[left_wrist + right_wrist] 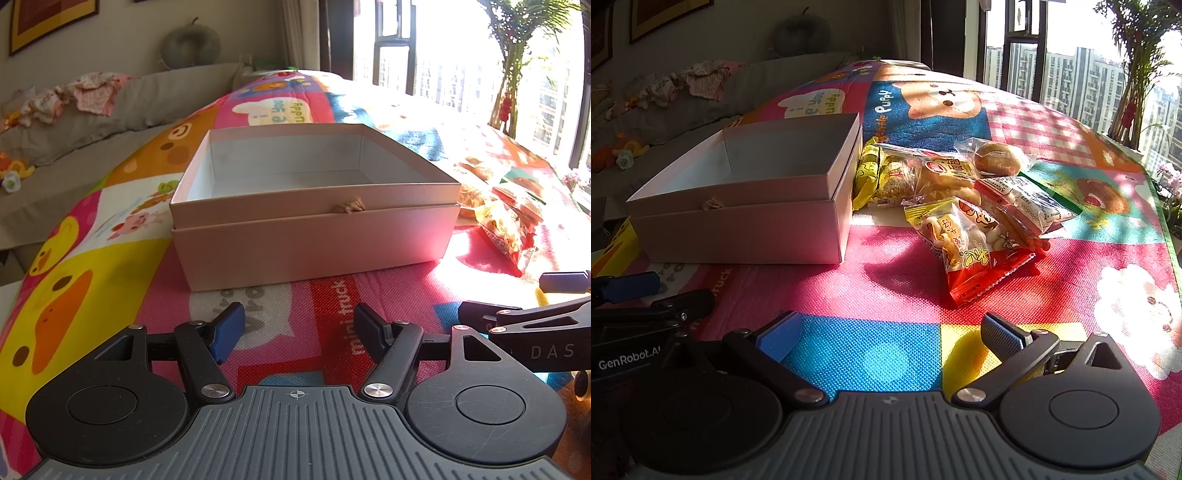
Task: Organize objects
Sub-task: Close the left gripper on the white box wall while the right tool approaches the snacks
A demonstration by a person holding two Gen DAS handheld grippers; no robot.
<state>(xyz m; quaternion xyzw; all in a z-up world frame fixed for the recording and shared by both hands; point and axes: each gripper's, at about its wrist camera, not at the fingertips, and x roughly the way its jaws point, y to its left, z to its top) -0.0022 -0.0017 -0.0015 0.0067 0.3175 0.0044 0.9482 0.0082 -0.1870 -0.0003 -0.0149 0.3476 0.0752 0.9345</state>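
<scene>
Bright sun is shining on a colourful cartoon mat (pixel 886 266) covering the surface. A pale open box (pixel 750 206) is sitting on the mat, with nothing inside it. Just right of the box, snack packets (pixel 960 206) are lying in a pile, some touching each other. The left hand-held gripper (pixel 299 328) is waiting near the box with its fingers apart, holding nothing. The right hand-held gripper (pixel 890 332) is pointing at the snacks, fingers apart too.

A home living room, probably — grey sofa (pixel 122 107) strewn with clothes, framed picture (pixel 48 22), cartoon play mat (pixel 1015 280), potted plant (pixel 1134 74) by tall windows (pixel 1071 70).
</scene>
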